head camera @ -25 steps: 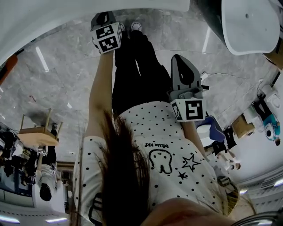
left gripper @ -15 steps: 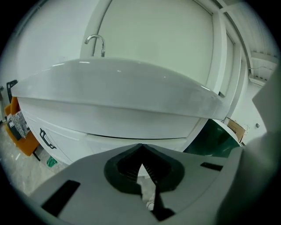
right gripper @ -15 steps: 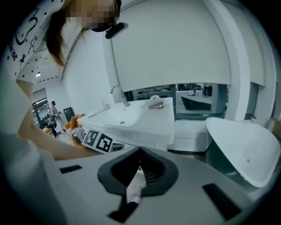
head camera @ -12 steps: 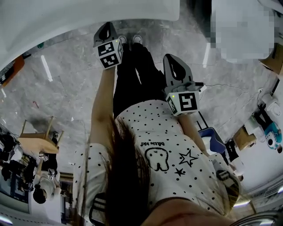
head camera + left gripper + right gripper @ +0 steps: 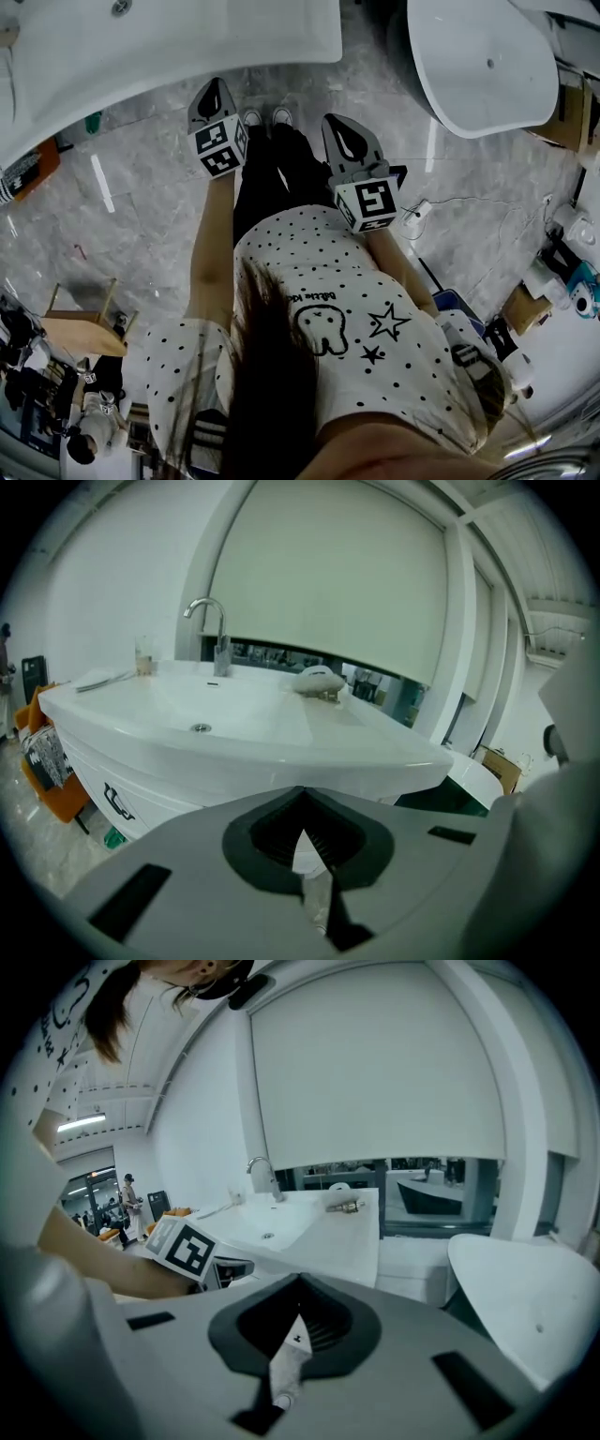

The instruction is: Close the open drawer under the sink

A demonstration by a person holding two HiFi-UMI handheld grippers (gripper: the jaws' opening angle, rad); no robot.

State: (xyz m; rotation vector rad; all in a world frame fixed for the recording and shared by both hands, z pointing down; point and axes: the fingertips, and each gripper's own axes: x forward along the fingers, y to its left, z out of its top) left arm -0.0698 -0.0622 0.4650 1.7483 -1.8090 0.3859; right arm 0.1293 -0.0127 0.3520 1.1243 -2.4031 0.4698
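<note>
A white sink (image 5: 169, 47) (image 5: 234, 714) stands in front of the person, with a chrome faucet (image 5: 214, 630) at its back. Under the basin is a white cabinet front (image 5: 94, 771) with a dark handle (image 5: 117, 802); whether its drawer stands open I cannot tell. My left gripper (image 5: 216, 89) (image 5: 302, 799) is held up before the sink's edge, jaws shut and empty. To its right, my right gripper (image 5: 336, 124) (image 5: 300, 1283) hovers over the person's legs, also shut with nothing in it. The left gripper's marker cube (image 5: 187, 1246) shows in the right gripper view.
A white bathtub (image 5: 478, 66) stands at the upper right. Cables (image 5: 469, 202) lie on the marble floor right of the person. An orange object (image 5: 37, 164) and a green one (image 5: 92, 122) sit beside the sink, a small wooden table (image 5: 84, 328) farther left. An orange chair (image 5: 56, 794) stands left of the cabinet.
Both grippers have lifted and come back from the sink toward the person's body, the left one more. More of the sink top now shows. Both stayed shut.
</note>
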